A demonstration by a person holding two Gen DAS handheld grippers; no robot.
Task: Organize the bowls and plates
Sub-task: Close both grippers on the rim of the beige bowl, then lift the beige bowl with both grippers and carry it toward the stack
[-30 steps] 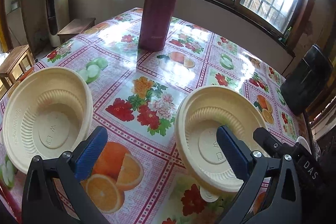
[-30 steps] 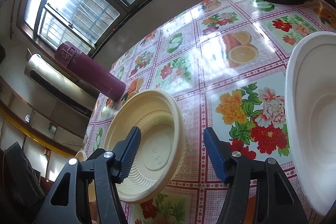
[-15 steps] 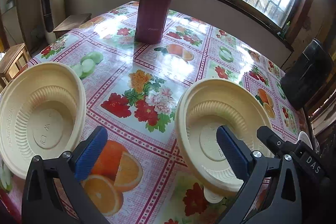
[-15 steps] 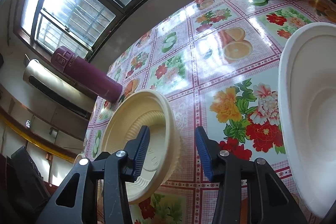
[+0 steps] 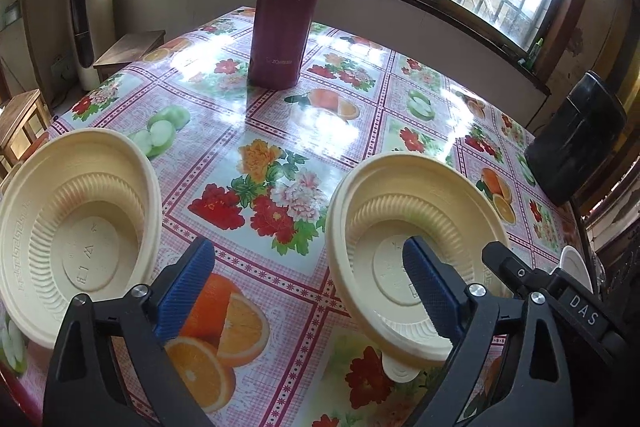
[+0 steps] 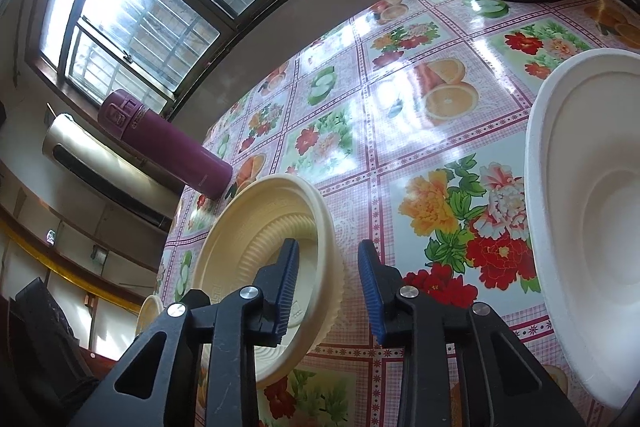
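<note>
The right gripper [image 6: 328,287] straddles the near rim of a cream ribbed bowl [image 6: 256,259] on the floral tablecloth [image 6: 400,115], jaws partly closed, not yet pinching. The left gripper [image 5: 308,283] hangs wide open and empty between that bowl [image 5: 384,227] and a second cream bowl [image 5: 76,223]

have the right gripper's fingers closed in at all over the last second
Yes. The right gripper has narrowed around the near rim of the cream bowl, its left finger now in front of the bowl's inside. It is not yet clamped.
</note>
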